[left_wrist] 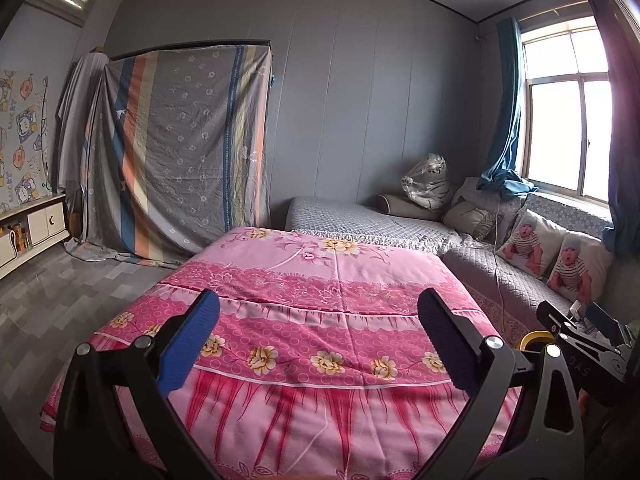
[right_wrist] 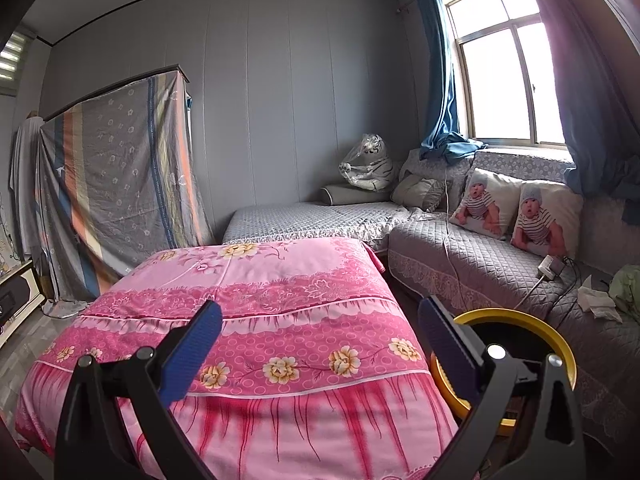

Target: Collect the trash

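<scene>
Left gripper (left_wrist: 318, 338) and right gripper (right_wrist: 320, 340) both spread wide, empty, poised over pink bedspread (right_wrist: 256, 320). Yellow-rimmed bin (right_wrist: 552, 344) just beside bed, likely ready for trash. Farther right, crumpled tissue (right_wrist: 598, 303) on grey sofa (right_wrist: 480, 264), probable pickup.

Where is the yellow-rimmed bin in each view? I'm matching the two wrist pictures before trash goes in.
Left wrist: only a sliver of the bin shows at lower right, behind the left gripper's right finger.
Right wrist: the bin sits at lower right, between the pink bedspread and the sofa.
Shared landmark: the two baby-print pillows.
</scene>
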Available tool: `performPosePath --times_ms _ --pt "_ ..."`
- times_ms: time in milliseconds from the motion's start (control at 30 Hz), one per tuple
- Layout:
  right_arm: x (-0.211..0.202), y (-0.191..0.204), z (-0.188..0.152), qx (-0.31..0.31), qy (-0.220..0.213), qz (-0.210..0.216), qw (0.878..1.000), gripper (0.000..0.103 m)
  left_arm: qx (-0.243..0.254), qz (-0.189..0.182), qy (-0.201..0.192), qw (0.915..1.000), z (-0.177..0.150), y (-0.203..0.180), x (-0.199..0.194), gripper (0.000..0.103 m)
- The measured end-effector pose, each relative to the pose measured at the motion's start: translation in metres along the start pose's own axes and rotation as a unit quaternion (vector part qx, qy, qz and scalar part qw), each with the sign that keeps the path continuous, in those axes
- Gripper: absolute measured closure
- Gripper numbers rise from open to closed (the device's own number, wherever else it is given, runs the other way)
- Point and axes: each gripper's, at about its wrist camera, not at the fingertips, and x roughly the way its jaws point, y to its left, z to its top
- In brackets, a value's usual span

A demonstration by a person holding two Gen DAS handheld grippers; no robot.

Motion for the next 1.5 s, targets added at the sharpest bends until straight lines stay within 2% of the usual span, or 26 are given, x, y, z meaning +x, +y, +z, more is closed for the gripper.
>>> performPosePath --times_ms 1500 --pt "0.0064 0.0005 -0.0052 0.001 0.018 0.001 1.0 0.008 -0.002 -0.013 0.015 0.9998 -0.0024 -0.0052 0.0078 0.008"
